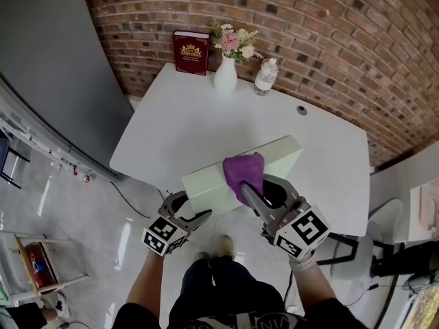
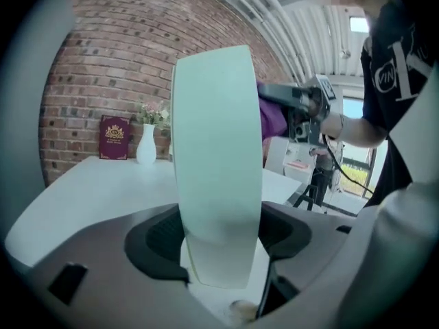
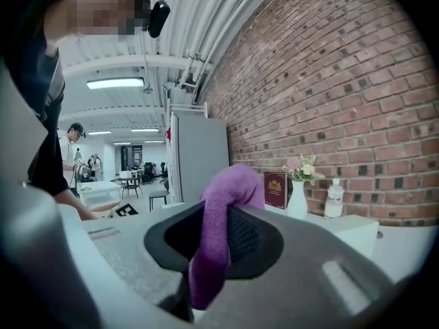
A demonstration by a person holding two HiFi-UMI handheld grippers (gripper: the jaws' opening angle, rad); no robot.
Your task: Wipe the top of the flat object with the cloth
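The box at the near edge of the tabletop is clamped in the wide-spread left tongs, and the cloth in the right tongs. Lettering on the book is illegible.

Brick-walled workroom around a white tabletop

A red brick wall runs behind the white tabletop, where a dark red book, a white vase of flowers and a clear bottle stand near it. A tall grey cabinet stands at the left on a glossy grey floor. A strip light glows overhead.
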